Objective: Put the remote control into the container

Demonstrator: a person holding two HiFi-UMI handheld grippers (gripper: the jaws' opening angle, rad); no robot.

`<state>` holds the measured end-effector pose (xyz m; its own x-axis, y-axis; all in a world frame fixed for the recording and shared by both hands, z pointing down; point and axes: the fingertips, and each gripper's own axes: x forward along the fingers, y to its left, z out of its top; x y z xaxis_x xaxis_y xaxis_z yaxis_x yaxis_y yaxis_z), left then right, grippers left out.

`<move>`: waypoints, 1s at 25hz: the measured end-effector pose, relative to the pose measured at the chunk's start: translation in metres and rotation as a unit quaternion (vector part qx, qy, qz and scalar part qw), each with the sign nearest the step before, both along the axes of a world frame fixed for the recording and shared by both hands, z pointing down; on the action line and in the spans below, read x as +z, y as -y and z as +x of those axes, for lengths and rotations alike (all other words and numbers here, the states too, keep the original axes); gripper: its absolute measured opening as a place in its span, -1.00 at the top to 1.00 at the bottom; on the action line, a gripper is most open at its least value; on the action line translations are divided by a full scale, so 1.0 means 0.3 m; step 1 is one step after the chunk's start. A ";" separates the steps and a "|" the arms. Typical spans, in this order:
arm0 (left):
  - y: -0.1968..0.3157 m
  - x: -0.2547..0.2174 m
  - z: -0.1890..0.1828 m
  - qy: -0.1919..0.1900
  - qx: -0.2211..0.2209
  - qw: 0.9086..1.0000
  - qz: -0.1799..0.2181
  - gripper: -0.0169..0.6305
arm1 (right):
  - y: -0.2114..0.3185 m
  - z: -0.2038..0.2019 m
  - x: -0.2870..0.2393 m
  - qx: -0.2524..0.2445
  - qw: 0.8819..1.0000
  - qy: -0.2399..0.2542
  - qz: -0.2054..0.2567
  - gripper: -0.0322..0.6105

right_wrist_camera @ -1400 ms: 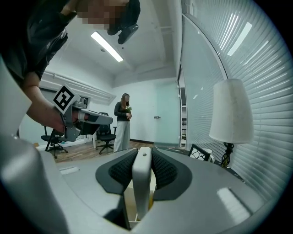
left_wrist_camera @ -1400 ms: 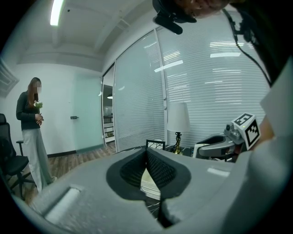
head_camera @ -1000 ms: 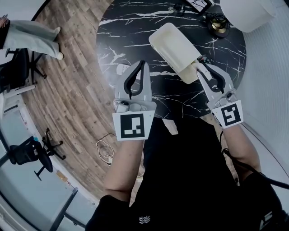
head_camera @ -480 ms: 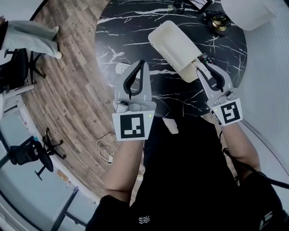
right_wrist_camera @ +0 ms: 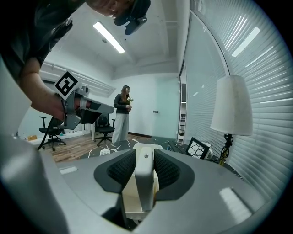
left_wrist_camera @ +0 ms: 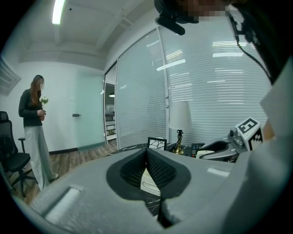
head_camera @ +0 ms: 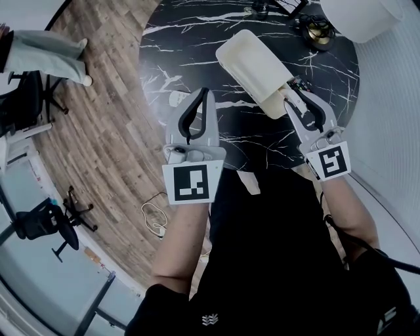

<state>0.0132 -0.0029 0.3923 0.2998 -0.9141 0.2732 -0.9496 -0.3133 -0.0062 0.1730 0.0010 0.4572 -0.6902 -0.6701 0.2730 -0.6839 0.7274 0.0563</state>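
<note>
Right tool (head_camera: 298, 97) (right_wrist_camera: 145, 157): jaws opening, with the white remote control (right_wrist_camera: 144, 183) upright between them, the dark ribbed pads (right_wrist_camera: 121, 171) lying against both of its sides with no gap to be seen. The remote control's lower end stands over the near end of the cream container (head_camera: 249, 62) (right_wrist_camera: 130, 194), a long open box that runs away from the tool toward 11 o'clock in the head view. Left tool (head_camera: 205, 93) (left_wrist_camera: 146, 151): jaws pressed together, nothing between them, held at 9 o'clock of the right tool, well apart from the container. A small white device (head_camera: 176, 100) lies on the bench just at 9 o'clock of the left tool's tips. Bench (head_camera: 190, 39): round, black stone with white veining. At its 1 o'clock edge stands a lamp with a white shade (head_camera: 357, 16) (right_wrist_camera: 231, 107) on a brass foot (head_camera: 318, 34); a small black-and-white patterned frame (right_wrist_camera: 197, 148) stands near it. Room: wood-plank floor (head_camera: 98, 131) with a loose cable (head_camera: 152, 220) and black office chairs (head_camera: 46, 223); glass walls with horizontal blinds (left_wrist_camera: 210, 91) (right_wrist_camera: 256, 55); a person (left_wrist_camera: 32, 132) (right_wrist_camera: 121, 116) stands far off by a pale wall.
</note>
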 end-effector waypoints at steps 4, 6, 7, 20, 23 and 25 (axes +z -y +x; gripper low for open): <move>0.003 -0.016 0.001 0.003 0.001 1.000 0.004 0.94 | 0.000 -0.005 -0.023 -0.001 1.000 0.001 0.004 0.48; 0.006 -0.029 0.004 0.004 0.001 1.000 0.008 0.94 | 0.006 -0.007 -0.045 -0.001 1.000 -0.002 0.010 0.48; 0.008 -0.038 0.005 0.004 0.001 1.000 0.010 0.94 | 0.009 -0.011 -0.059 -0.003 1.000 0.001 0.015 0.49; 0.031 -0.182 -0.008 0.003 -0.002 0.999 0.039 0.94 | 0.064 -0.019 -0.228 -0.002 0.998 0.029 0.058 0.46; 0.041 -0.213 -0.006 0.008 0.012 0.999 0.033 0.95 | 0.082 -0.018 -0.273 0.000 0.997 0.025 0.067 0.46; 0.053 -0.246 -0.007 0.012 0.016 0.999 0.039 0.95 | 0.100 -0.019 -0.309 0.003 0.997 0.031 0.074 0.48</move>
<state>0.0111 -0.0187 0.3187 0.3226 -0.9234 0.2082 -0.9386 -0.3404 -0.0552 0.1674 -0.0289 0.3644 -0.6984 -0.7042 0.1277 -0.6941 0.7099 0.1192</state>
